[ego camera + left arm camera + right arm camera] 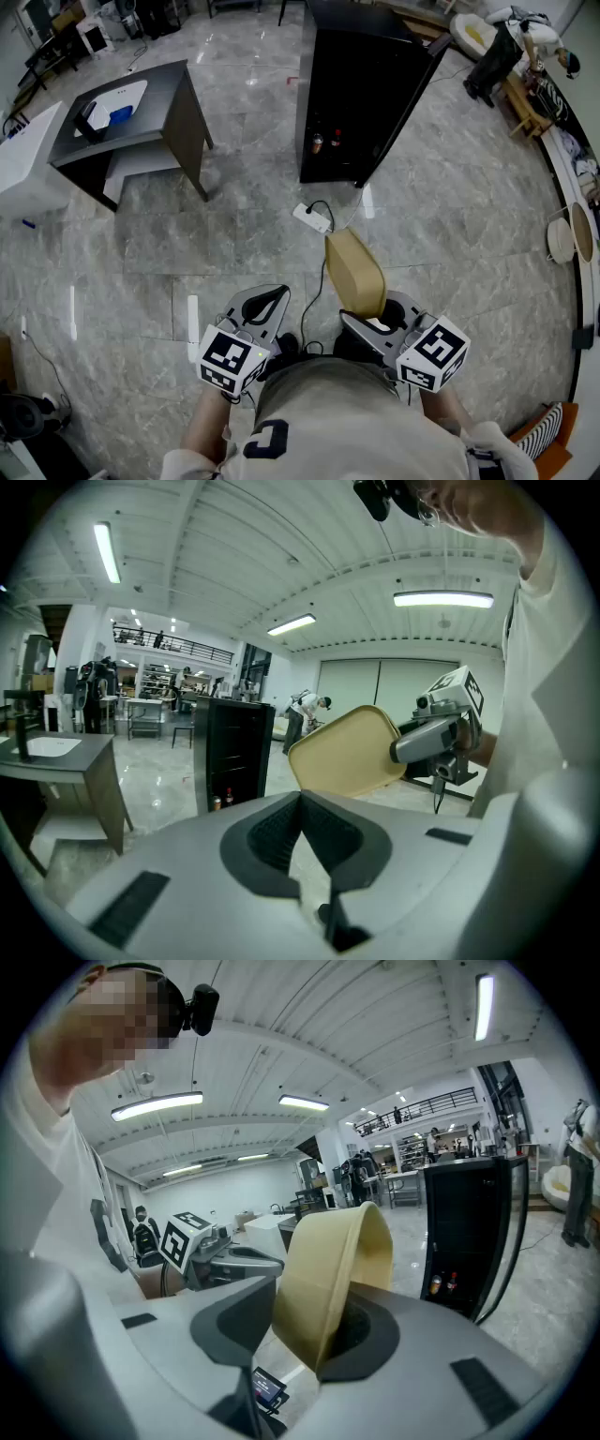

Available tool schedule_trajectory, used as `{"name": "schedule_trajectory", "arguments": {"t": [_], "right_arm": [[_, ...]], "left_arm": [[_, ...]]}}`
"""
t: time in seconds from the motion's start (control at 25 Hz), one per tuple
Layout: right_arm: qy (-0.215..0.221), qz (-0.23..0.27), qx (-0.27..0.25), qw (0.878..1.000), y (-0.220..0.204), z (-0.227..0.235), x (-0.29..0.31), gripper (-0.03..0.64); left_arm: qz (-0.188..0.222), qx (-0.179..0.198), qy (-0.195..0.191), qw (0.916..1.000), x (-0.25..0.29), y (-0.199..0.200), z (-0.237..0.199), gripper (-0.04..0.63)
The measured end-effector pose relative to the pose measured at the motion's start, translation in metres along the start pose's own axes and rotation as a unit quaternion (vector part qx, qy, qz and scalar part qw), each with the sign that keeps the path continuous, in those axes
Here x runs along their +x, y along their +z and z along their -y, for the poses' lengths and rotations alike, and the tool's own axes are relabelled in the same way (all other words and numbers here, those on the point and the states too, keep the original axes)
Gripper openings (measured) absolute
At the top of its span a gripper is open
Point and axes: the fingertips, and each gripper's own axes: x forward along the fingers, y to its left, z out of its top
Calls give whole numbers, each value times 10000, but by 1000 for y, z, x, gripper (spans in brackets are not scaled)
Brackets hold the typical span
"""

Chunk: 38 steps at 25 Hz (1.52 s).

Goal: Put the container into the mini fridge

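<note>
A tan plastic container [354, 272] stands on edge between the jaws of my right gripper [370, 319], which is shut on its lower rim; most of the tub sticks up and forward. In the right gripper view the container [328, 1279] fills the gap of the right gripper [314, 1290]. My left gripper [267, 298] hangs beside it, shut and empty, its tips [300, 799] meeting. The black mini fridge [361, 94] stands ahead on the floor with its door swung open and small bottles [324, 142] on its bottom shelf. It also shows as the fridge [230, 752] and the fridge [464, 1232].
A white power strip [312, 217] with a black cable lies on the floor between me and the fridge. A dark grey table [141, 103] carrying a white tray stands at the left, beside a white cabinet [23, 159]. Shelves with clutter [562, 141] line the right wall.
</note>
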Motion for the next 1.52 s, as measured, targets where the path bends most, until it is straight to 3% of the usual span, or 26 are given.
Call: {"name": "schedule_trajectory", "arguments": {"t": [0.32,0.48,0.76,1.08,1.28,1.52], "right_arm": [[-336,245,-196,9989,13,37,-34,152],[-435,298,-255,9983,18,75,-49,152],[-72,107,-630,9979,21,138,-70,152],[422,63,-825,9957,20,185,-97,153],[481,-20,-1105,9927,16,204,-109,153],[530,15,-1005,9935,8,220,-120,152]], "left_arm": [[-102,14,-276,9996,57,28,44,57],[-189,135,-134,9996,92,46,45,57],[-216,354,244,9988,146,76,63,57],[-276,256,757,9964,190,93,77,57],[-334,301,909,9948,211,101,89,57],[-430,337,992,9936,226,101,94,57]]}}
